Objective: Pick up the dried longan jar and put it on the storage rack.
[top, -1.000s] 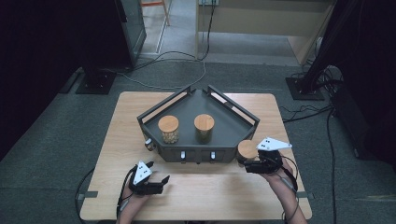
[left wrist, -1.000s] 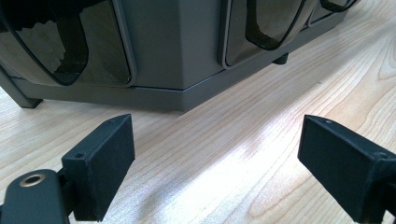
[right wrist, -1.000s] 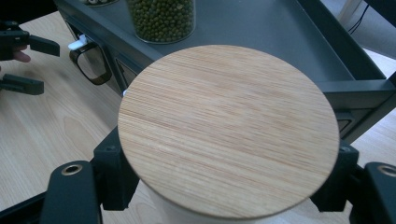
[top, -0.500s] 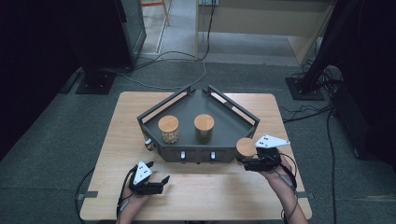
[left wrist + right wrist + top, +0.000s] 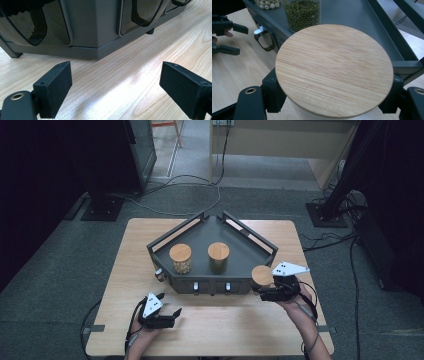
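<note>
Three wood-lidded jars (image 5: 180,258), one dark corner rack (image 5: 260,240), two grippers (image 5: 165,319), one wooden table (image 5: 135,250)

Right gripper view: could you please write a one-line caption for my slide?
Right hand-held gripper grips a jar with a round wooden lid beside the dark tray holding a green-bean jar.

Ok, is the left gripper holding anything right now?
No, the left gripper has its jaws spread wide with only bare table between them, in front of the grey rack.

two jars (image 5: 180,258) stand side by side in a tray (image 5: 165,251) mid-surface (image 5: 130,250); a third jar (image 5: 261,275) sits off its front right corner.
</note>
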